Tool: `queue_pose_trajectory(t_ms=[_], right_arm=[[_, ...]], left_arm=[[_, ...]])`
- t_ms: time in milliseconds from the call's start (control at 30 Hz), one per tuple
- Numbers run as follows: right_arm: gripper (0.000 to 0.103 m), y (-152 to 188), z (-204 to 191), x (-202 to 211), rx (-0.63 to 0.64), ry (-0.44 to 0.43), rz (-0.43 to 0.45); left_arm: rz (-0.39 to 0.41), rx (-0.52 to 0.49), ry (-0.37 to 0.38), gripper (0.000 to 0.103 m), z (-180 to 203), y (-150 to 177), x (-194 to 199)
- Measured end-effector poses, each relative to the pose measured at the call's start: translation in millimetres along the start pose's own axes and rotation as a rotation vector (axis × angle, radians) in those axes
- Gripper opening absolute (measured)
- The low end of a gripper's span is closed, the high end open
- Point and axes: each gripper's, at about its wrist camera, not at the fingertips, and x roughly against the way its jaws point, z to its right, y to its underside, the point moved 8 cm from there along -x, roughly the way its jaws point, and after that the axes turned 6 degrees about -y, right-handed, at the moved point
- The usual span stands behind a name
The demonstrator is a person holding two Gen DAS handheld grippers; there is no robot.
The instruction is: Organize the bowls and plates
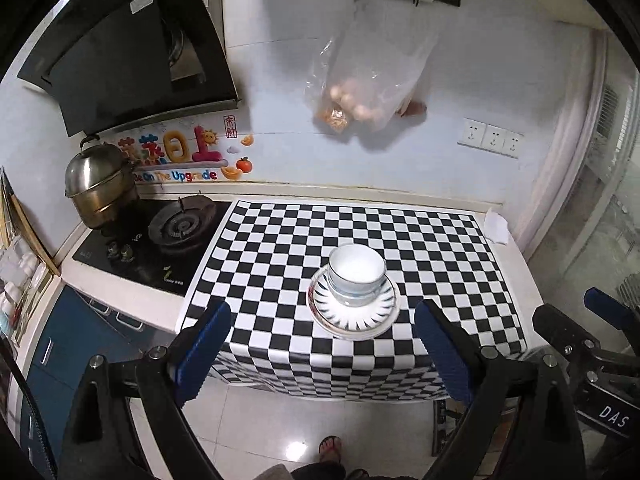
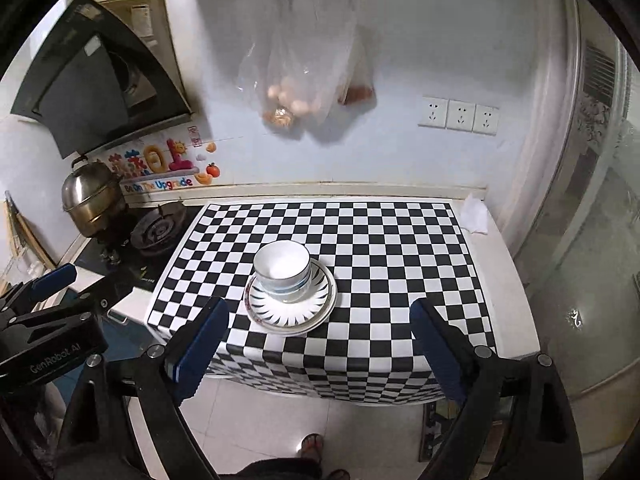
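Observation:
A white bowl [image 1: 357,274] with blue rim lines sits on stacked patterned plates [image 1: 354,316] on the checkered cloth [image 1: 440,264]. The same bowl [image 2: 283,270] and plates [image 2: 290,308] show in the right wrist view. My left gripper [image 1: 322,350] is open and empty, held back from the counter's front edge, in front of the stack. My right gripper [image 2: 320,346] is open and empty, also back from the edge, with the stack ahead and slightly left. The right gripper also shows at the left wrist view's right edge [image 1: 600,328].
A gas stove [image 1: 176,228] with a steel steamer pot [image 1: 100,184] stands left of the cloth. Plastic bags of eggs [image 1: 360,92] hang on the wall. A white tissue [image 1: 496,226] lies at the counter's back right corner. A person's sandalled foot [image 1: 330,448] is on the floor below.

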Motion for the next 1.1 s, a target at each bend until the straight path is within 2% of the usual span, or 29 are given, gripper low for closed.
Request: queue_pose_trajectory(t_ms=[167, 400, 767, 1100], right_arm=[[0.094, 17.9, -2.2, 38.7, 0.023, 0.012, 0.037], [0.094, 31.8, 4.2, 56.3, 0.017, 0.012, 0.040], [0.095, 32.0, 9.6, 53.4, 0.018, 0.012, 0.046], [0.095, 32.5, 6.0, 44.9, 0.029, 0.020, 0.028]], left_arm=[[-0.001, 0.013, -0.012, 0.094, 0.2, 21.3, 18.5], [0.022, 0.008, -0.038, 0.094, 2.2, 33.3, 34.6], [0.033, 0.006, -0.057, 0.094, -0.6, 37.1, 35.6], [0.013, 0.005, -0.041, 0.094, -5.4, 37.3, 27.9]])
